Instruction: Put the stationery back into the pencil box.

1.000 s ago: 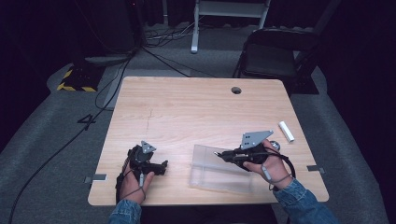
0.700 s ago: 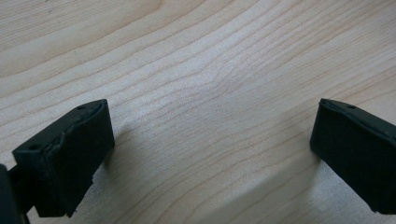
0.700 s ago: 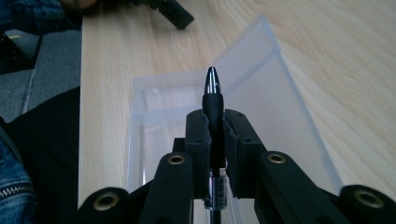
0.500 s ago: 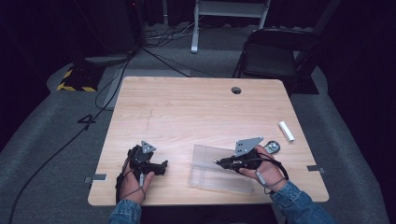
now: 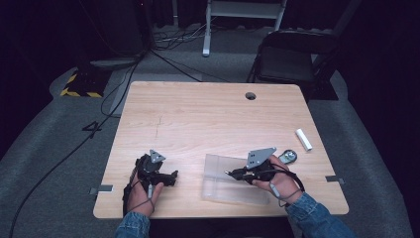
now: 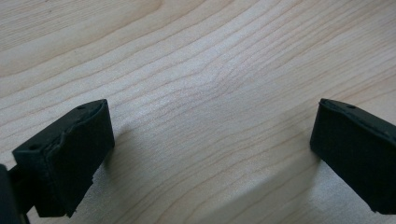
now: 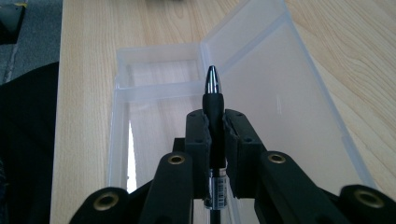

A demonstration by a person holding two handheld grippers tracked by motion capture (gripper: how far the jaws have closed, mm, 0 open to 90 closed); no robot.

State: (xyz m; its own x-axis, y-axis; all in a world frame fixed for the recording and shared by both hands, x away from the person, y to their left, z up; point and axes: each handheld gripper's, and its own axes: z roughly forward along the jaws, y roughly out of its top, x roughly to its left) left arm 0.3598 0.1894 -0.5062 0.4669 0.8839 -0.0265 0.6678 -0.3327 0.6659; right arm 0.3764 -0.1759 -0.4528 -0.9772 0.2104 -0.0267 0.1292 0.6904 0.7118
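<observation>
A clear plastic box (image 5: 225, 184) lies open near the table's front edge, its lid (image 7: 280, 107) folded back. My right gripper (image 5: 233, 173) hovers low over it, shut on a black pen (image 7: 214, 100) with a silver tip. The pen points along the jaws toward the box's hinge in the right gripper view, where the right gripper (image 7: 215, 122) clamps the pen's rubber grip. My left gripper (image 5: 170, 177) rests on the table at the front left. In the left gripper view the left gripper (image 6: 210, 154) stands open, with bare wood between its pads (image 6: 70, 154).
A white cylinder (image 5: 303, 139) lies near the right edge of the wooden table (image 5: 208, 114), and a small round grey object (image 5: 288, 157) sits just behind my right hand. A cable hole (image 5: 250, 95) is at the back. A black chair (image 5: 292, 59) stands beyond the table.
My right gripper has sunk and shifted left with the pen, coming lower over the open box. The left gripper has stayed where it was.
</observation>
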